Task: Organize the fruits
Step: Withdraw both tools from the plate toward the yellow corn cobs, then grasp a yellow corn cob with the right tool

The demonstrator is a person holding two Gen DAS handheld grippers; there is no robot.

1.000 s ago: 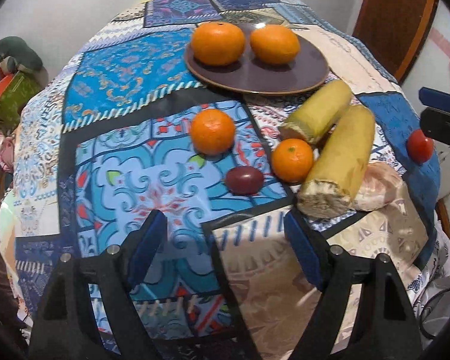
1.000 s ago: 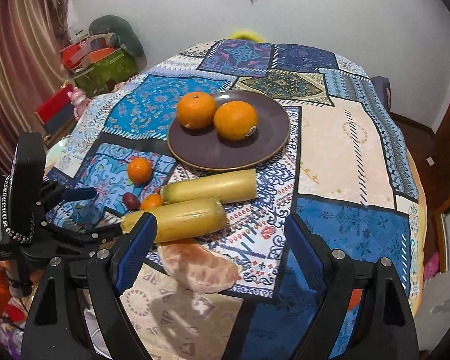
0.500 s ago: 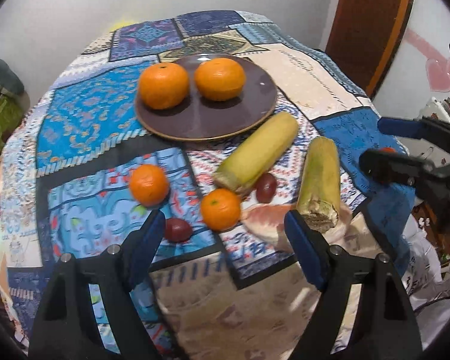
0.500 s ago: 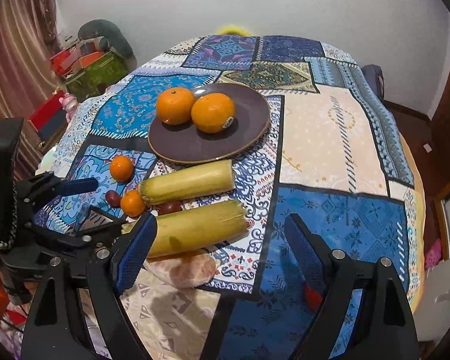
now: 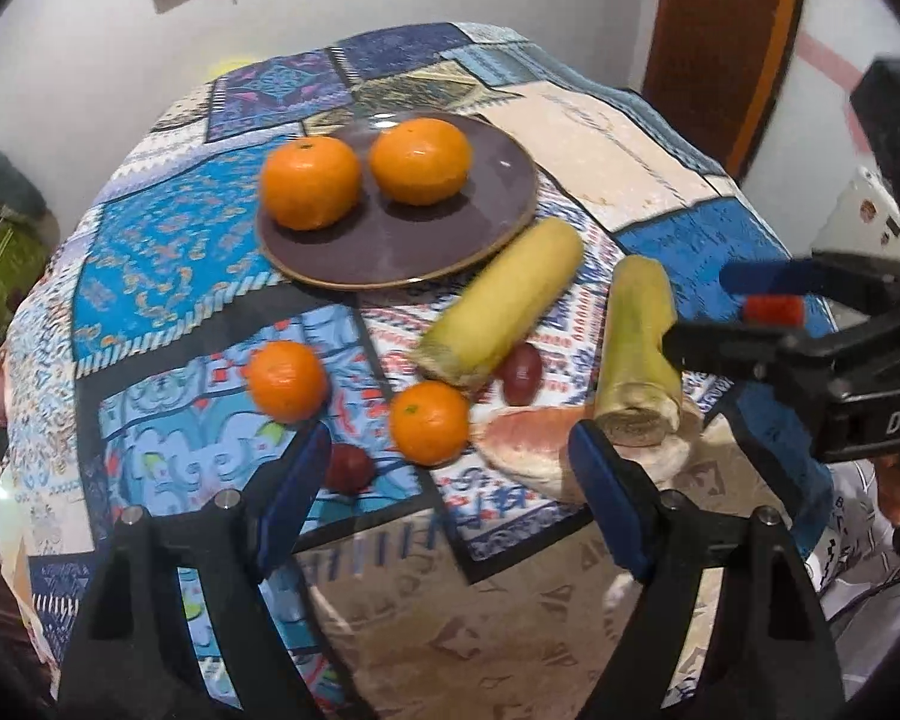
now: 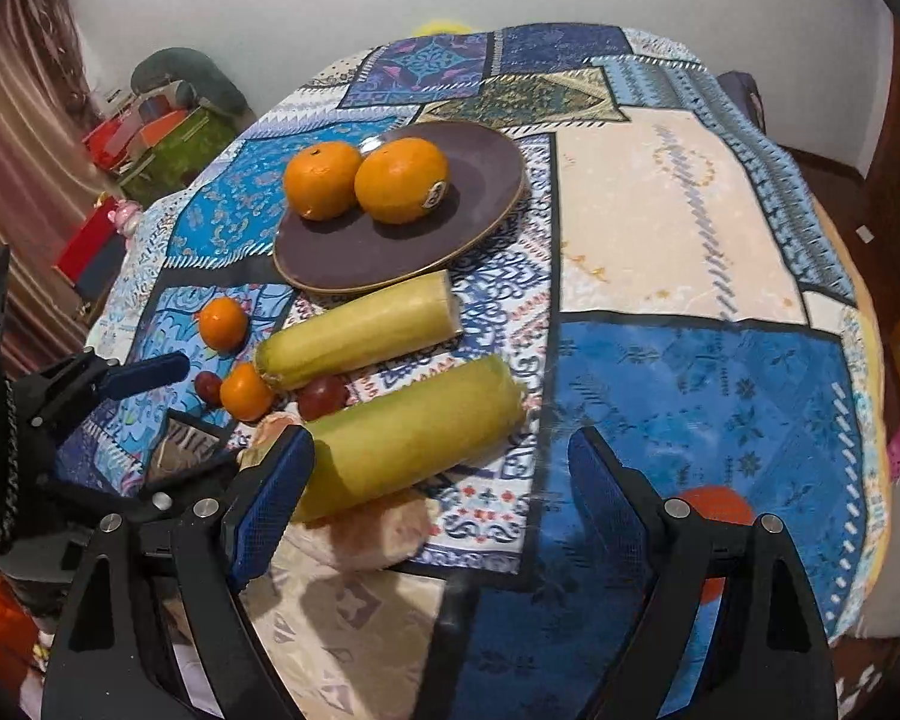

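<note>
A: From the left wrist view, we held the left gripper (image 5: 444, 492) wide and empty above the near edge of the table (image 5: 606, 138). We judged we were lining up a pick; next we needed to centre on one loose fruit.

B: We counted two oranges on the plate (image 5: 492, 228), two tangerines, two dark plums, two yellow cobs and one peeled segment, all loose on the cloth. The nearer tangerine (image 5: 429, 423) lay just beyond our fingers.

A: From the right wrist view, the right gripper (image 6: 441, 480) also gaped wide, holding nothing, over the front cob (image 6: 414, 429).

B: There we counted the same, plus one red fruit (image 6: 717, 504) behind the right finger.
</note>
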